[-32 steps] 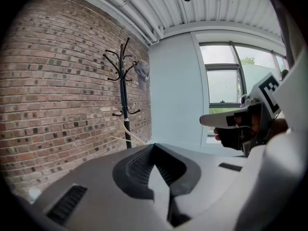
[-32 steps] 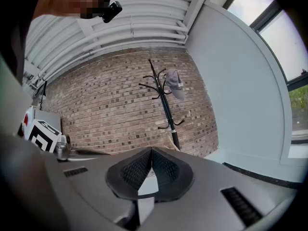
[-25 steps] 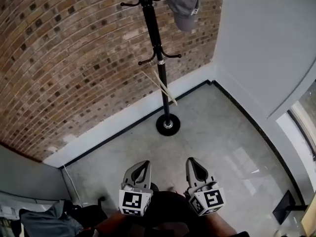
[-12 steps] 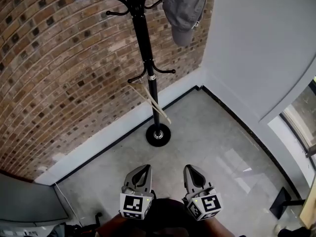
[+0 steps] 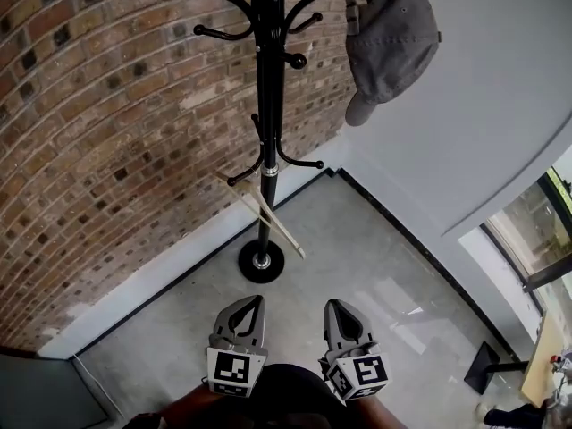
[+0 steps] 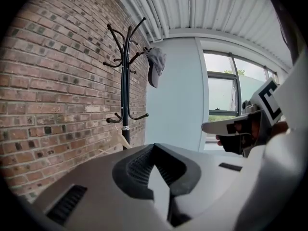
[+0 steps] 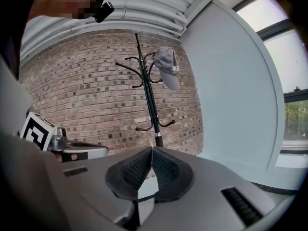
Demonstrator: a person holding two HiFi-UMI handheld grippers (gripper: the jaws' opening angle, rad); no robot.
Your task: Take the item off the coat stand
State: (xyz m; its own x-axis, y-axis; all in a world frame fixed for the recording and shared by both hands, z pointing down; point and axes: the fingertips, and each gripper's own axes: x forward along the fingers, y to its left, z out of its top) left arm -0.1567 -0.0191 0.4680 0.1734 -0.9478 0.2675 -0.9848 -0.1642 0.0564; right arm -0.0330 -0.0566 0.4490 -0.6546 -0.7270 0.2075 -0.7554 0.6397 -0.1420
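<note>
A grey cap [image 5: 389,43] hangs from an upper right hook of the black coat stand [image 5: 268,105], which rises from a round base [image 5: 261,261] on the floor. My left gripper [image 5: 248,304] and right gripper [image 5: 338,307] are side by side low in the head view, well short of the stand and far below the cap. Both are shut and hold nothing. The left gripper view shows the left gripper [image 6: 154,146] with the cap [image 6: 156,66] and the stand [image 6: 125,90] ahead. The right gripper view shows the right gripper [image 7: 152,149] with the cap [image 7: 167,66] up high.
A brick wall [image 5: 107,132] stands behind the stand and a pale plain wall [image 5: 483,123] to its right, meeting in a corner. A thin wooden stick [image 5: 268,217] leans against the pole. A black foot of some fixture [image 5: 487,365] sits at the lower right near a window.
Both grippers and the head camera have advanced toward the coat stand. The stand and cap now look larger and nearer. The jaws stayed shut.
</note>
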